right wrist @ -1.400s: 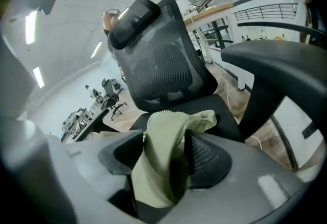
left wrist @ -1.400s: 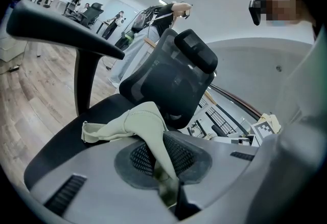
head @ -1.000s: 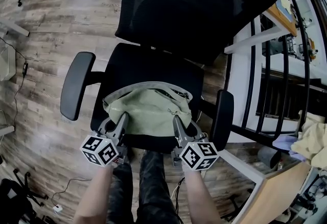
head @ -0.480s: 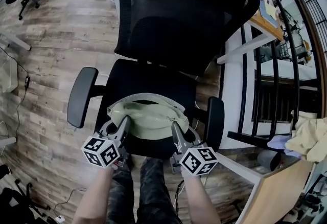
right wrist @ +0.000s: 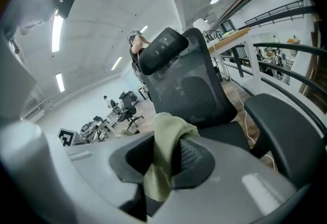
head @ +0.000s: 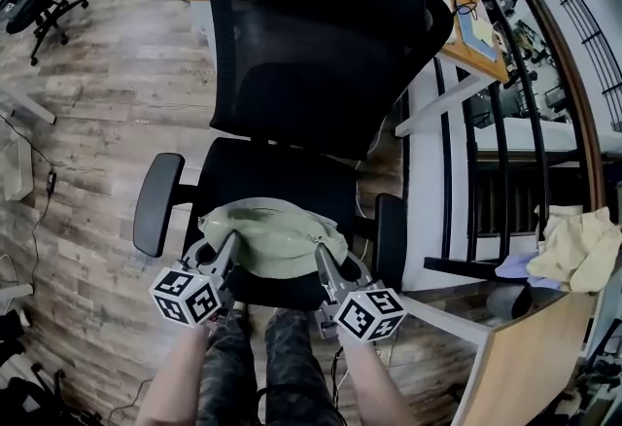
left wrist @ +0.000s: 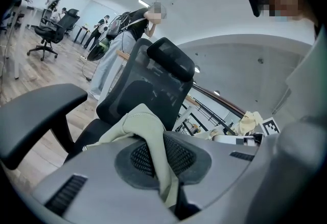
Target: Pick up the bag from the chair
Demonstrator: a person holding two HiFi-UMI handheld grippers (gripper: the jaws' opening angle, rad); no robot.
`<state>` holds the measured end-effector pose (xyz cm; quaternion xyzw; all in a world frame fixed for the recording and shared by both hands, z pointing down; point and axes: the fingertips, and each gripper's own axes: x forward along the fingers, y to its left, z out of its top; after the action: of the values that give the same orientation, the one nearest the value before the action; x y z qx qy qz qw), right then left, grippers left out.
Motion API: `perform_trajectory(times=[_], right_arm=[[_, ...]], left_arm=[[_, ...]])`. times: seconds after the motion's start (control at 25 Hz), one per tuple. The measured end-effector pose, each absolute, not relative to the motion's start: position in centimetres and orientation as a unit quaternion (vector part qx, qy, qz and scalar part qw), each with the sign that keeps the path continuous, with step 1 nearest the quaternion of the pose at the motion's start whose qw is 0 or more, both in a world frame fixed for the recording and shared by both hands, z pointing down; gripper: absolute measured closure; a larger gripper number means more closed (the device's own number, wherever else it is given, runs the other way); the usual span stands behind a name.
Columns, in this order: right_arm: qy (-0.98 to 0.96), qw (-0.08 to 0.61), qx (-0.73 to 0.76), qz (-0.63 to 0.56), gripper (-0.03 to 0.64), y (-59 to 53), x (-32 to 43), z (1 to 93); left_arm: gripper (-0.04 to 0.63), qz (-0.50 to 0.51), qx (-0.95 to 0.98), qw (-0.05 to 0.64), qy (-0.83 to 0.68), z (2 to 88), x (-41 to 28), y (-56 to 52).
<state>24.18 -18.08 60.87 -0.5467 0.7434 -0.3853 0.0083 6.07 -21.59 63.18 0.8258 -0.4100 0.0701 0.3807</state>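
A pale green cloth bag [head: 275,231] hangs stretched between my two grippers just above the front of the black office chair's seat [head: 277,171]. My left gripper [head: 226,247] is shut on the bag's left edge, and green fabric [left wrist: 153,151] is pinched across its pads. My right gripper [head: 323,255] is shut on the bag's right edge, with a fold of fabric [right wrist: 166,159] caught between its jaws. The bag's underside is hidden.
The chair's armrests [head: 156,203] [head: 389,239] flank the bag, and its tall backrest [head: 321,35] stands behind. A white-framed desk [head: 457,45] and black railing [head: 505,152] are at the right. My legs [head: 262,366] are below. People stand far off [left wrist: 130,28]. Wood floor lies to the left.
Both grippers have drawn the bag back and up off the seat toward me. The bag is bunched narrower, and more of the chair back has come into view.
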Motion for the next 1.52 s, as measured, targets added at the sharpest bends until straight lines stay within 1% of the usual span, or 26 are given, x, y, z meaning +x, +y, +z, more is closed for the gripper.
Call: perform_trajectory(times=[0.56,1.52], right_arm=[[0.767,0.044,-0.532,-0.356,0.541,-18.2,23.2,53.6],[0.805,0.080,-0.524,-0.269,0.543,-19.1,21.9,41.4]], left_arm=[[0.578,0.056,0.849,0.336,-0.405,55.5,5.3,-22.3],[0.578,0.020,0.876,0.260,-0.405,43.5,3.7,-24.2]])
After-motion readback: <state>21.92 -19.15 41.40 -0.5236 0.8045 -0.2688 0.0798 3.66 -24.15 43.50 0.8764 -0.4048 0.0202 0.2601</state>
